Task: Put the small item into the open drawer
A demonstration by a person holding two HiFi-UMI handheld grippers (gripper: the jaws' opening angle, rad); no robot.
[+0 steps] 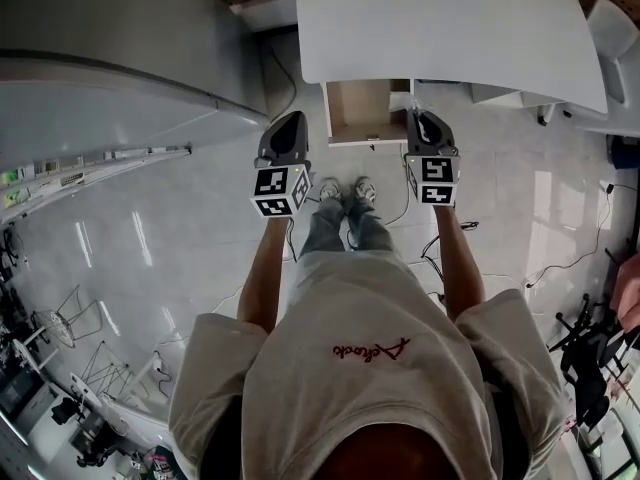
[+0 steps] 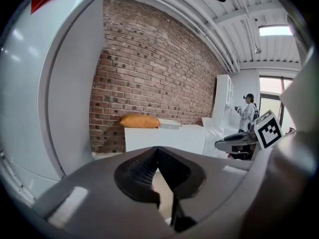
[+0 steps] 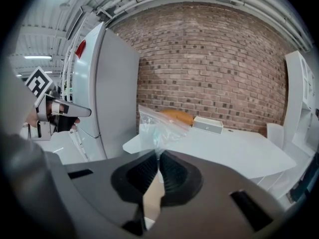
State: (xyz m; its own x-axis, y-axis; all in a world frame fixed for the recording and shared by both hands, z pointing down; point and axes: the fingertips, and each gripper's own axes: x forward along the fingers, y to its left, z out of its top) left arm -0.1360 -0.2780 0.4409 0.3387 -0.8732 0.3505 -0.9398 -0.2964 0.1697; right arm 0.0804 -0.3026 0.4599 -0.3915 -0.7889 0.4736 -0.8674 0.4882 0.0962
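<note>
Right claw (image 3: 158, 158) is pressed together on the gathered neck of a small clear plastic bag (image 3: 157, 126), which I take to be the item. The bag sticks out beyond the claw's tips toward the desk (image 1: 440, 18). I cannot make out what is inside it. Left claw (image 2: 157, 149) is also pressed together, with nothing between its jaws, so it has no part in the carrying. From the head view the open drawer (image 1: 362, 103) juts out from under the desk's near edge, with its bare brown floor showing. It sits between the two claws, its long axis running from the desk toward me. The right claw is just beside the drawer's right front corner, so the opening lies to that claw's left and a little lower. That makes the right hand the nearer one by far, since it already has the bag. Both arms reach straight forward, roughly parallel, with the claws pointing at the desk at about the same height. As I judge it, the next move is a short shift leftward over the opening, then a dip. The light bag may cling to the jaws once they spread.
</note>
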